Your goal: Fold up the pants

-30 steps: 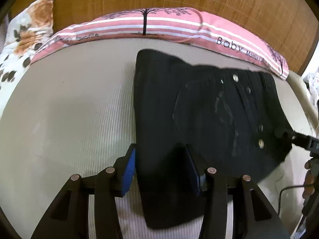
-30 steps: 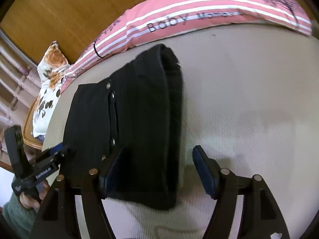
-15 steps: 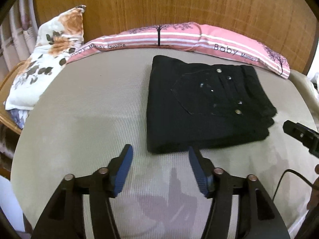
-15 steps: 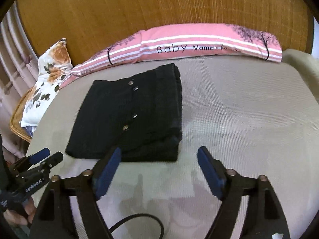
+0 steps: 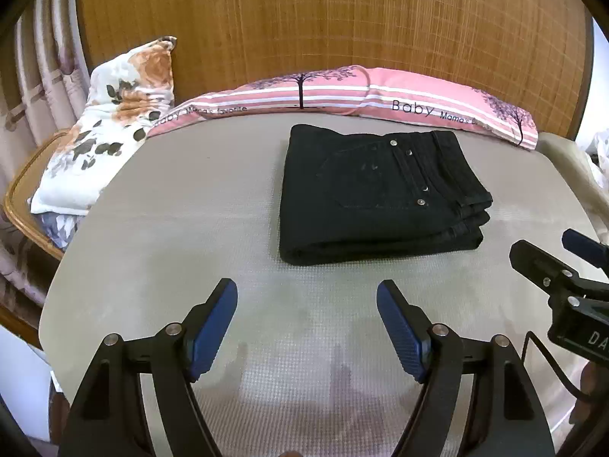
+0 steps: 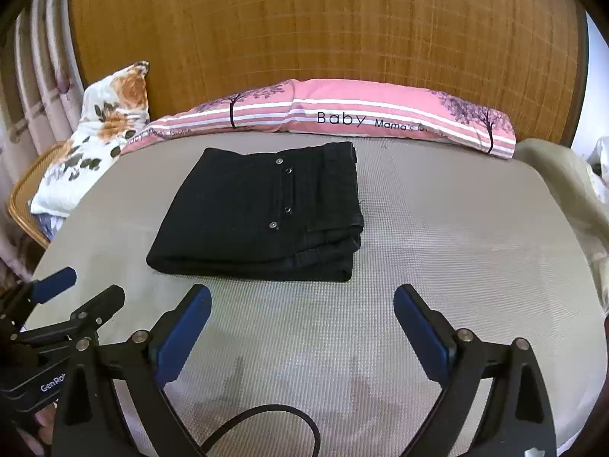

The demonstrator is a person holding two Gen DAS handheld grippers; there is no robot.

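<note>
The black pants point(image 5: 377, 194) lie folded into a compact stack with metal buttons on top, on the beige mattress point(image 5: 182, 228); they also show in the right wrist view point(image 6: 262, 217). My left gripper point(image 5: 306, 321) is open and empty, held back from the near edge of the stack. My right gripper point(image 6: 302, 323) is open and empty, also back from the stack. The right gripper shows at the right edge of the left wrist view point(image 5: 563, 262), and the left gripper shows at the lower left of the right wrist view point(image 6: 76, 289).
A pink striped pillow point(image 5: 380, 95) lies along the far edge against a wooden headboard point(image 5: 323, 19). A floral pillow point(image 5: 110, 122) leans at the far left over a wicker chair point(image 5: 23, 198). A black cable point(image 6: 266, 419) runs under the right gripper.
Both grippers have let go of the pants and pulled back and up from them. The folded stack now lies free on the mattress, farther from both cameras.
</note>
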